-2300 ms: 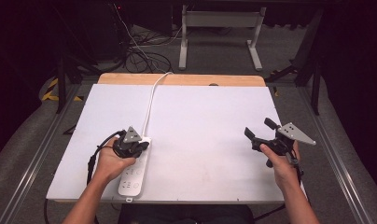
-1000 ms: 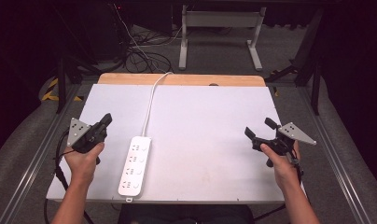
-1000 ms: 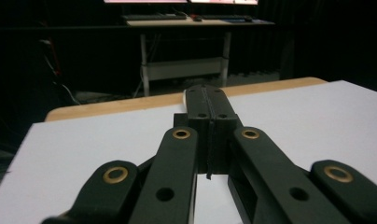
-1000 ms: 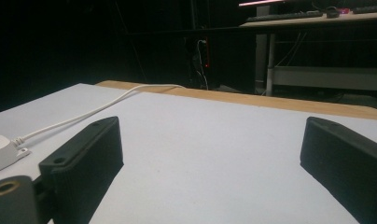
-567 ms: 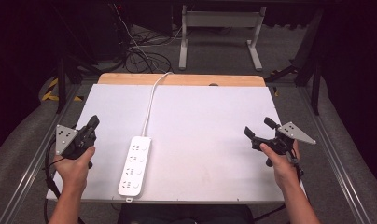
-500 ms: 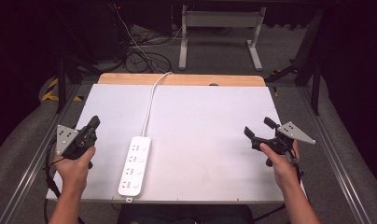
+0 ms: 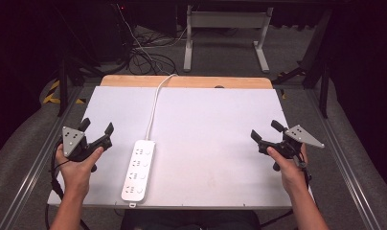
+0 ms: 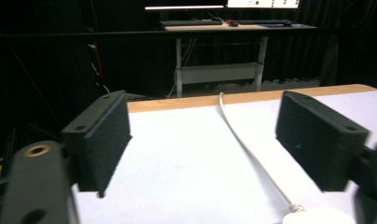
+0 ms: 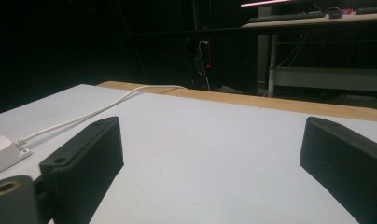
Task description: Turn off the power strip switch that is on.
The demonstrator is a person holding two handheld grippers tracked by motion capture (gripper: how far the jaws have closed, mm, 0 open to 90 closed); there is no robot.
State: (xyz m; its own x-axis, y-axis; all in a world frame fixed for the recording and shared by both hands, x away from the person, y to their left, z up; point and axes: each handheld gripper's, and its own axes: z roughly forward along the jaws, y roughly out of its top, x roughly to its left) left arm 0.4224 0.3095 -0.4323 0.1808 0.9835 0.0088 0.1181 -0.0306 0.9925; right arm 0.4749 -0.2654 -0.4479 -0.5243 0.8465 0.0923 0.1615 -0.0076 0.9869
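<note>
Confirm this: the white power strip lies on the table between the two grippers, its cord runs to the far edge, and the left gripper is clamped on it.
Not quite. The left gripper holds nothing: its jaws have just been opening and stand apart with nothing between them, left of the power strip, as the high view shows. The rest stands: cord to the far edge, right gripper opposite.

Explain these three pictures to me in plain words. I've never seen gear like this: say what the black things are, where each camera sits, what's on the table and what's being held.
No robot here: a person holds a hand-held two-jaw tool in each hand. The high view looks down on a white table, with the left gripper at the left and the right gripper at the right. The other two pictures come from cameras riding on those grippers; the black blocks rising from the bottom are each tool's own jaws.

A white power strip lies flat on the table, and its white cord runs off the far edge. Neither gripper holds anything. The left jaws have just been opening, nothing between them; the right jaws stand open too.
</note>
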